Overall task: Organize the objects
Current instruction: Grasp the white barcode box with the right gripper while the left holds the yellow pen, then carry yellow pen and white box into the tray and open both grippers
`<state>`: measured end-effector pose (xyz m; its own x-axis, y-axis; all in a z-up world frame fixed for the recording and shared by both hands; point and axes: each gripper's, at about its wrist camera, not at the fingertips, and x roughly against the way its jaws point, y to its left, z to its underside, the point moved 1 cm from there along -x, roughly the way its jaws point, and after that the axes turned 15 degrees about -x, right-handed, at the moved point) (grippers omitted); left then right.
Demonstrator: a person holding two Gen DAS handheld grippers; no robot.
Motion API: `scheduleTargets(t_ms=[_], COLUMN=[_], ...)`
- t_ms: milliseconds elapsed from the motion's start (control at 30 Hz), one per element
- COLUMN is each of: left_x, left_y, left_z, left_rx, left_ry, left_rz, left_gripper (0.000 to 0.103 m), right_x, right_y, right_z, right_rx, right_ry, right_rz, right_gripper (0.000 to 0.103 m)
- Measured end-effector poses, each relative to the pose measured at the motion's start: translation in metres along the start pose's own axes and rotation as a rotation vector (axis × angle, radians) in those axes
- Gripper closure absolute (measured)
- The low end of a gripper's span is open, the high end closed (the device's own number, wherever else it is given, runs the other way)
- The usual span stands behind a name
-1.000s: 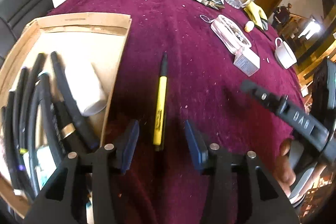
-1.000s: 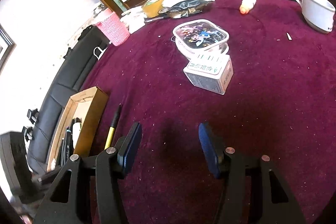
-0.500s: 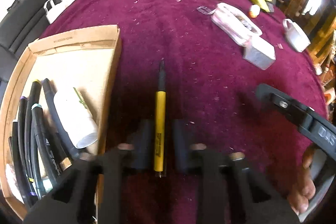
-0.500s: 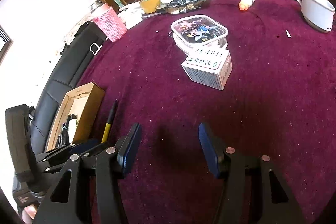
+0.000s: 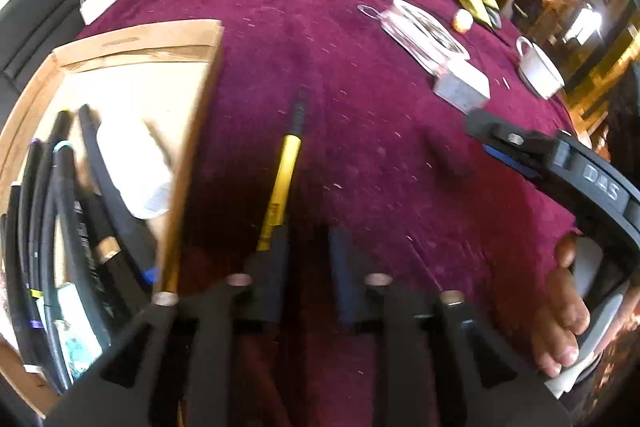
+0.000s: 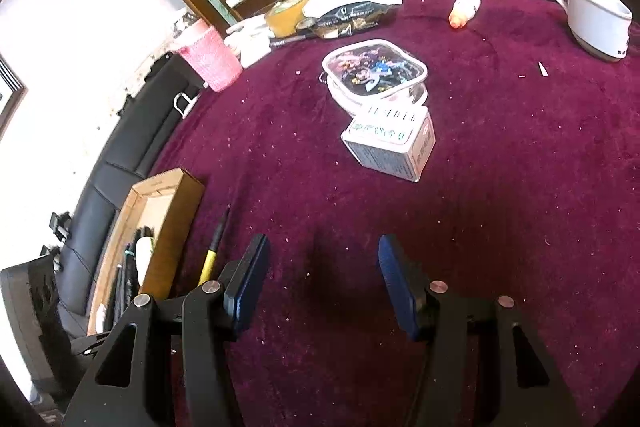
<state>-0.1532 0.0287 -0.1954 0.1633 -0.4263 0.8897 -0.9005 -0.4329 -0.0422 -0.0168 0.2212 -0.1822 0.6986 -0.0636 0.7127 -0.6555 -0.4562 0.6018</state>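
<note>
Now, through the left wrist camera, we see our left gripper low over the purple tablecloth. Its jaws have just been opening after a squeeze, and a narrow gap shows between them. The yellow pen lies on the cloth with its dark tip pointing away from us; its near end runs in against the left pad, though blur keeps us from telling whether the pad touches it. Just left of the pen stands a cardboard box holding black markers and a white bottle. At the right edge our right hand grips the other tool. Farther off sit a small white carton and a white cup.

From the right wrist camera, our right gripper hangs over bare cloth, jaws spread wide with nothing between them. The pen lies to its left, beside the box. Ahead, the carton touches a clear plastic container.
</note>
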Motion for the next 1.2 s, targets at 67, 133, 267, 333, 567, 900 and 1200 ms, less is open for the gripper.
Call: scheduleTargets(t_ms=[67, 133, 267, 333, 567, 900, 1200], left_x=[0.0, -0.001, 0.003, 0.007, 0.026, 0.015, -0.009], left_y=[0.003, 0.002, 0.003, 0.004, 0.018, 0.019, 0.013], left_z=[0.0, 0.001, 0.006, 0.01, 0.014, 0.009, -0.02], left_rx=[-0.008, -0.025, -0.035, -0.029, 0.021, 0.016, 0.006], left_ry=[-0.018, -0.016, -0.029, -0.039, -0.12, -0.066, 0.025], left_rz=[0.034, 0.043, 0.062, 0.105, 0.108, 0.124, 0.034], left_gripper=[0.075, 0.075, 0.075, 0.071, 0.055, 0.053, 0.053], right_x=[0.006, 0.014, 0.024, 0.028, -0.003, -0.038, -0.046], right_y=[-0.001, -0.001, 0.005, 0.012, 0.022, 0.002, 0.027], right_z=[-0.002, -0.005, -0.017, -0.026, -0.074, -0.065, -0.031], right_rx=[-0.003, 0.0, 0.017, 0.048, 0.144, 0.15, 0.274], right_ry=[-0.025, -0.066, -0.047, -0.038, -0.064, 0.001, 0.047], right_rz=[-0.02, -0.026, -0.016, 0.023, 0.122, 0.068, 0.132], right_gripper=[0.052, 0.052, 0.049, 0.049, 0.047, 0.047, 0.049])
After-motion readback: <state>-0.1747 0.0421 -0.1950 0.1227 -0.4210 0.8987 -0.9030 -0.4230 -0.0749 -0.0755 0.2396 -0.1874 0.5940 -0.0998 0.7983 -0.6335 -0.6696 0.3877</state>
